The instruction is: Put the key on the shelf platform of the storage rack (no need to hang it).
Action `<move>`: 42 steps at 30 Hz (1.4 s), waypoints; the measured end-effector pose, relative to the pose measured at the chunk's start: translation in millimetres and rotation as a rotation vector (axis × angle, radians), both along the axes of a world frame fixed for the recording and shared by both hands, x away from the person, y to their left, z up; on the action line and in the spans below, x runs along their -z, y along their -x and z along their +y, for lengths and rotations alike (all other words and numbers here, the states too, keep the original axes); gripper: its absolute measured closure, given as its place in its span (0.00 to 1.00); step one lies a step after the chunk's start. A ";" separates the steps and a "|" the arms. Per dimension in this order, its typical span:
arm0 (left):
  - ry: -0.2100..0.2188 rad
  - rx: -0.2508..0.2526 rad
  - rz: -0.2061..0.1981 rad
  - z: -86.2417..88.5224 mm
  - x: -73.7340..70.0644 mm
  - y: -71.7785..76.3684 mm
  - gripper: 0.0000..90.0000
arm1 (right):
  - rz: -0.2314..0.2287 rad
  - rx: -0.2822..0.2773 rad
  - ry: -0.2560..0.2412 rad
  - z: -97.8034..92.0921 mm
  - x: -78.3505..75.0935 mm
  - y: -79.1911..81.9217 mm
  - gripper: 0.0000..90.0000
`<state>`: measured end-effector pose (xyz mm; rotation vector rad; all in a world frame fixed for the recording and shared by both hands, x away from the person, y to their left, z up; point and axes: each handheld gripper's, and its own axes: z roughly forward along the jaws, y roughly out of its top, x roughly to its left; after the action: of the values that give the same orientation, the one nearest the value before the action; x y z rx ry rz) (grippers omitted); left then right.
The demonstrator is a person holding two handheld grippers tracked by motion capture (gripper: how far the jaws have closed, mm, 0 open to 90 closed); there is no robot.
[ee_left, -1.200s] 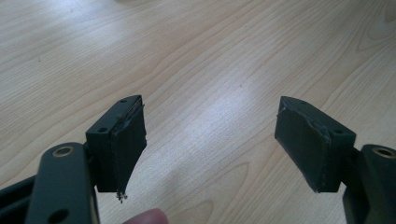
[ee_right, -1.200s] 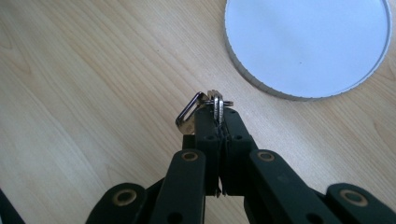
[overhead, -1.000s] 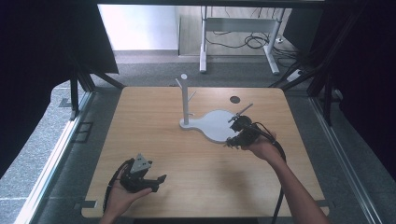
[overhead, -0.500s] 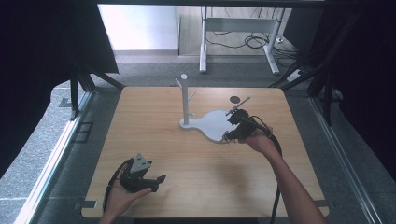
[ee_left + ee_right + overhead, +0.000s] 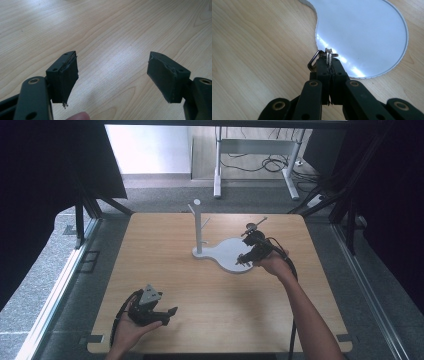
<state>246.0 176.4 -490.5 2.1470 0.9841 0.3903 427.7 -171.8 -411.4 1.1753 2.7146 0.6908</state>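
One tool [image 5: 329, 62] grips a key ring [image 5: 322, 58] above the white base's [image 5: 362, 32] edge.

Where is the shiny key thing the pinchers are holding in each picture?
High view: the keys are a tiny speck at the right gripper, over the white stand base.
Right gripper view: centre, keys clamped between shut jaws.
Left gripper view: bare wood between open jaws.
Shared landmark: white stand base.

Table centre [image 5: 200, 285]: bare wood, open passage between both grippers.
Stand post [image 5: 198, 227]: upright obstacle at 12 o'clock of centre.
White base plate [image 5: 227, 255]: flat, at 1 o'clock, passable above.
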 end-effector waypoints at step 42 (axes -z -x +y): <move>0.001 -0.006 0.002 2.5 0.0 -1.0 0.28 | 0.016 0.080 -0.029 9.6 23.9 -57.2 0.98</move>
<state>247.0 178.9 -490.5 2.1442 0.9917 0.3898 484.9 -162.2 -435.3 1.2932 2.6620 0.7161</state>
